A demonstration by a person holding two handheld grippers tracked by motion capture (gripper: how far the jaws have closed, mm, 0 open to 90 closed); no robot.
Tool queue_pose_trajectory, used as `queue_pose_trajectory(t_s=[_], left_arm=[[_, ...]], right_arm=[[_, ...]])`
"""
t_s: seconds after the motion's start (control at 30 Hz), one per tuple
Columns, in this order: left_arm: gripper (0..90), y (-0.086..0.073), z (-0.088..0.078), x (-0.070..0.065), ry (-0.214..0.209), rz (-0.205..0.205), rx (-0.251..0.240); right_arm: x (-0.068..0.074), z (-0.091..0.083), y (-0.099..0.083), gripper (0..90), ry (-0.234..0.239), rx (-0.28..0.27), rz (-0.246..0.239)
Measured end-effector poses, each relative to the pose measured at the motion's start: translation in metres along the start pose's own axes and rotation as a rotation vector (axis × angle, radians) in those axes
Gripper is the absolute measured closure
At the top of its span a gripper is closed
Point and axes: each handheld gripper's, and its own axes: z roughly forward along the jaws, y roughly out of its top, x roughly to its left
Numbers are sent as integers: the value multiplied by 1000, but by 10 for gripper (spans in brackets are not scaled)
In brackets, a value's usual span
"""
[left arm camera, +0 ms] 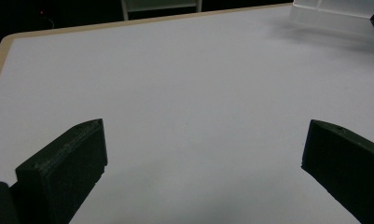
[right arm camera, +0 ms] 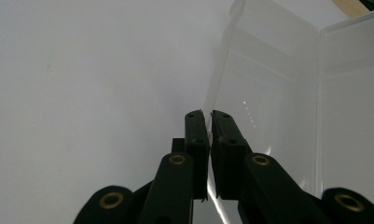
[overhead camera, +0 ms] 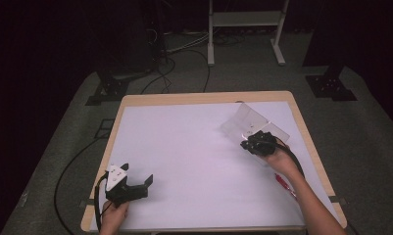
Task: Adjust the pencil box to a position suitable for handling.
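Note:
A clear plastic box (overhead camera: 253,122) with an upright see-through wall stands on the right side of the white table top (overhead camera: 194,161). My right gripper (overhead camera: 255,142) is at its near edge. In the right gripper view the black jaws are pinched together on the thin edge of the clear wall (right arm camera: 278,84), so the right gripper (right arm camera: 208,114) is shut on it. My left gripper (overhead camera: 136,173) rests low at the near left of the table, jaws wide apart. Its own view shows bare white surface between the jaws of the left gripper (left arm camera: 207,123), with the clear box (left arm camera: 324,16) far off at the top right.
A red pen (overhead camera: 284,183) lies beside the right forearm near the table's right edge. The wooden rim (overhead camera: 204,98) frames the white top. Cables and stand feet (overhead camera: 211,58) lie on the floor beyond the table.

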Motion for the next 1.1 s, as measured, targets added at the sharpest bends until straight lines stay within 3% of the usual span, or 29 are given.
queue_pose_trajectory(t_s=[0.1,0.17,0.53,0.77,1.1], left_arm=[[0,0,0,0,1,-1,-1],[0,0,0,0,1,0,0],[0,0,0,0,0,1,2],[0,0,0,0,2,2,5],[0,0,-1,0,2,2,5]], right_arm=[[7,-5,4,852,18,-14,-21],[16,-8,7,852,34,-18,-61],[45,-22,16,852,120,-71,-130],[69,-21,17,852,178,-83,-176],[89,-17,17,852,233,-96,-211]])
